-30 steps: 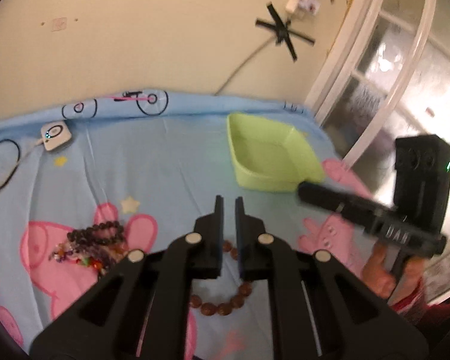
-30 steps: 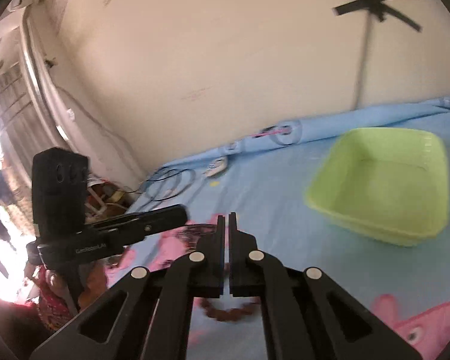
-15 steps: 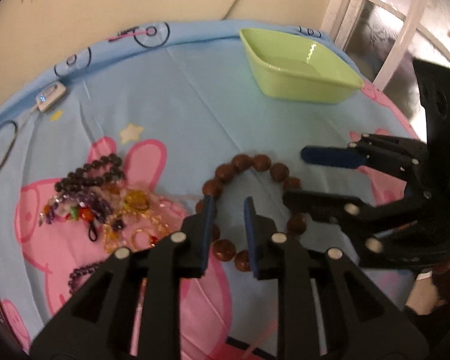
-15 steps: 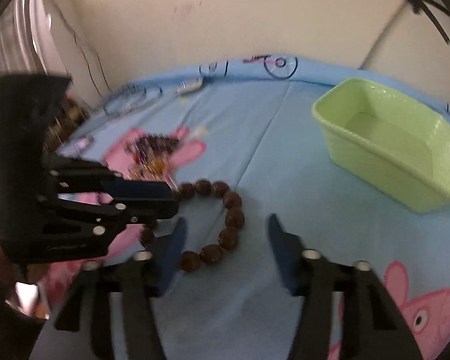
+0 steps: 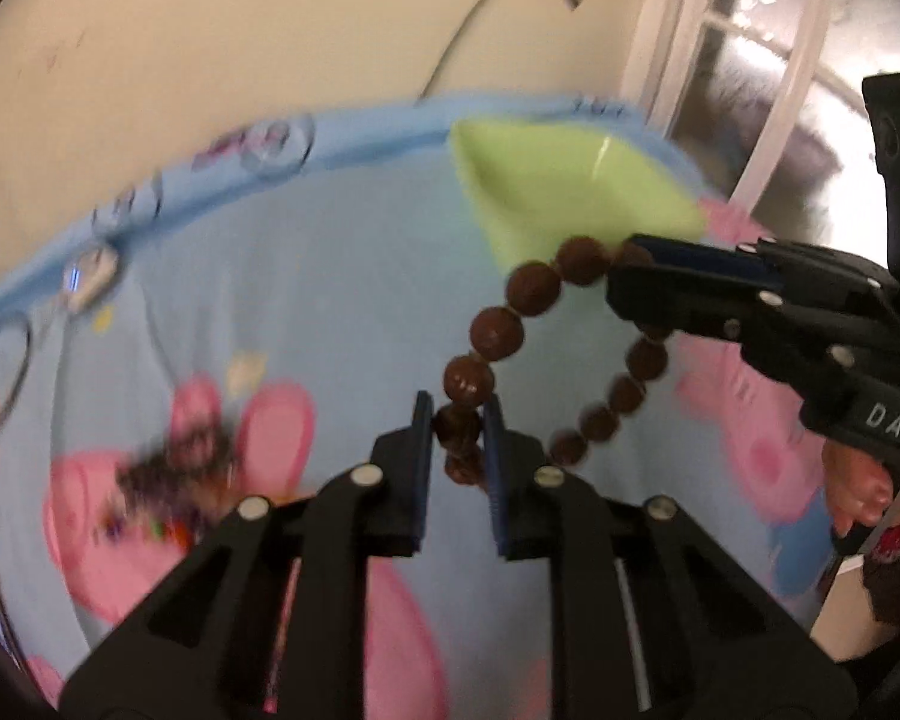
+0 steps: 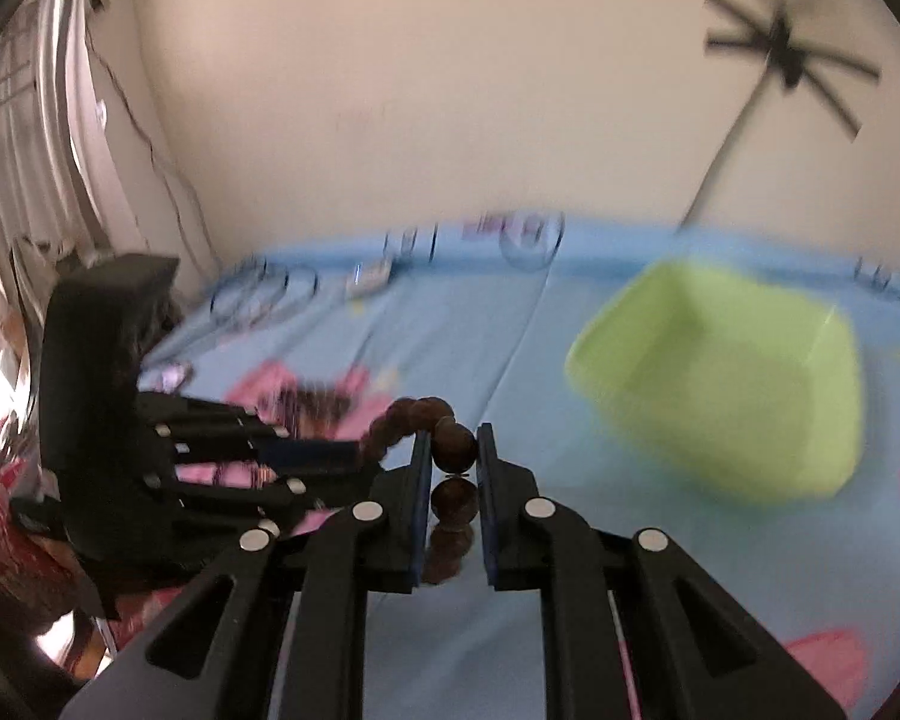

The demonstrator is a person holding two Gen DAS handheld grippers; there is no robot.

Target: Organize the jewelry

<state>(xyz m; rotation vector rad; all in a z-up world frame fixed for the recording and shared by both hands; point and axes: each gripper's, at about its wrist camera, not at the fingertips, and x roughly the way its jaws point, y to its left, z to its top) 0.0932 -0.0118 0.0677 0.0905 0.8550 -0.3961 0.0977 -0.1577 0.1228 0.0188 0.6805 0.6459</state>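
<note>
While the string of round brown wooden beads [image 5: 498, 324] is being pinched off the blue cartoon-print cloth [image 6: 498, 330] by the left gripper [image 5: 457, 438] and right gripper [image 6: 453, 462], both just closing, it is being best carried taut to the light green plastic basket [image 6: 726, 378].

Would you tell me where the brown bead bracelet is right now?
The bracelet hangs above the blue sheet, gripped between both grippers, left and right, near the green tray.

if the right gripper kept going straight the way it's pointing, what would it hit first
Apart from the brown bead bracelet its jaws already pinch, the right gripper would probably meet the blue cartoon bedsheet first. The green basket sits off to its right. Depth is uncertain.
</note>
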